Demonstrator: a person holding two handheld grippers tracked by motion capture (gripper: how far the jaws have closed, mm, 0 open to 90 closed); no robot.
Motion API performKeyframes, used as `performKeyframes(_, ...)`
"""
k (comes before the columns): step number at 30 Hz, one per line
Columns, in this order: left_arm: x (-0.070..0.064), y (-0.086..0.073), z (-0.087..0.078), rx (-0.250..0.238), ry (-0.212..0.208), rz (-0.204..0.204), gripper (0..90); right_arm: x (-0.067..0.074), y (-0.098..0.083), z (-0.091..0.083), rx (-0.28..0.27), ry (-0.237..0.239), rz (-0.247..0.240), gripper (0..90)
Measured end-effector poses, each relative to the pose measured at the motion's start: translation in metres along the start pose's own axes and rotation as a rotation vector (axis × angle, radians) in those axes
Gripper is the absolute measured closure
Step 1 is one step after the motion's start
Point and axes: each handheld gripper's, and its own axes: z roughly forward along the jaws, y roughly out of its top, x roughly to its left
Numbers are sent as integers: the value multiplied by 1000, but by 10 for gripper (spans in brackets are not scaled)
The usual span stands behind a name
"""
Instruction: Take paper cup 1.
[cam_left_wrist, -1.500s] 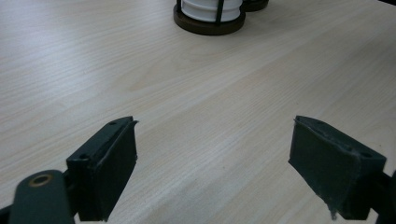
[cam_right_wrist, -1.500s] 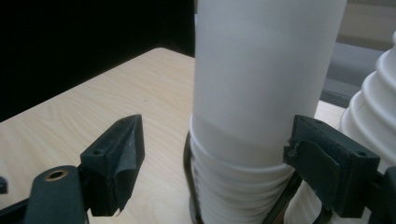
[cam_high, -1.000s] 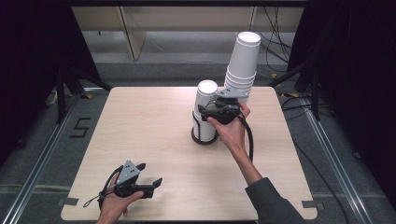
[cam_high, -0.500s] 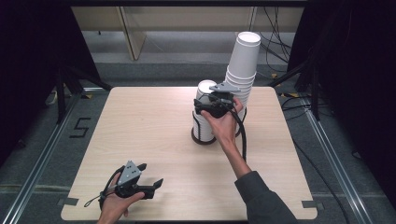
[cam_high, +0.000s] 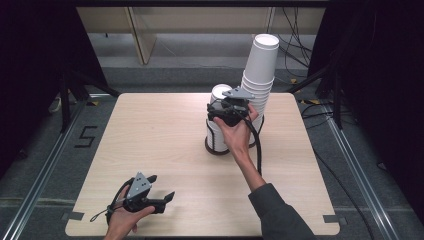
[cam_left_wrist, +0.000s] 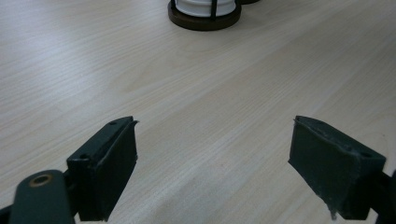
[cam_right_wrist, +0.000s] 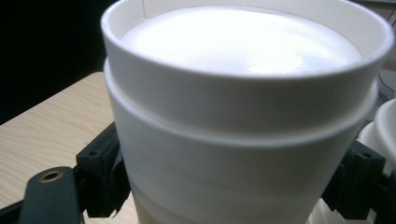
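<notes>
Clamping the top cup (cam_right_wrist: 243, 116) of the near stack, the right gripper (cam_high: 231, 111) holds it upright beside the taller far-right stack (cam_high: 259, 75), while the left gripper (cam_high: 159, 196) rests wide and empty on the surface (cam_high: 150, 135).

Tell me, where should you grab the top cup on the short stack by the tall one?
Grip the top cup on its side wall just below the rolled rim, coming level from the person's side. It stands upright, its round wall fits between two jaws, and the rim stops slipping. The right hand-held gripper has a jaw on each side there.

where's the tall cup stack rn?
High view: the tall cup stack stands at the table's far right, leaning right, just right of the shorter cup stack the right gripper grips.
</notes>
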Motion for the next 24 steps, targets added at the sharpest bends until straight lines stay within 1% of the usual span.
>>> performKeyframes(1,0,0,0,2,-1,1,147,0,4,-4,-15,2,-10,179)
performKeyframes(3,0,0,0,3,-1,1,147,0,6,-6,-18,-2,-13,179)
performKeyframes(4,0,0,0,3,0,-1,147,0,11,-10,-29,5,1,179)
performKeyframes(5,0,0,0,3,0,-1,147,0,11,-10,-29,5,1,179)
performKeyframes(6,0,0,0,5,-3,-1,147,0,13,-12,-41,10,13,179)
performKeyframes(7,0,-1,0,7,-4,1,147,-1,16,-15,-50,12,3,179)
performKeyframes(9,0,-1,1,10,-9,2,147,-2,19,-19,-58,16,1,179)
performKeyframes(10,1,-1,1,12,-8,4,147,-1,22,-22,-63,21,14,180)
performKeyframes(11,0,-1,1,17,-4,3,147,-2,25,-24,-76,22,4,179)
performKeyframes(12,0,-2,2,11,-7,-5,147,-2,28,-27,-86,25,6,179)
performKeyframes(13,0,-2,2,16,-8,-2,147,-2,34,-34,-107,31,11,179)
performKeyframes(14,0,-2,2,15,-12,1,147,-2,38,-38,-120,29,2,179)
performKeyframes(15,0,-2,2,15,-13,0,147,-2,38,-38,-120,29,2,179)
performKeyframes(18,0,-2,2,19,-16,12,147,-1,46,-49,-151,44,16,179)
performKeyframes(20,0,-2,2,23,-15,12,147,-1,51,-57,-181,58,18,178)
performKeyframes(21,0,-2,2,20,-16,7,147,0,54,-65,-199,74,3,179)
performKeyframes(22,0,-2,2,20,-16,7,147,1,56,-69,-204,87,9,178)
performKeyframes(24,0,-2,2,15,-14,2,146,3,56,-78,-214,105,-10,178)
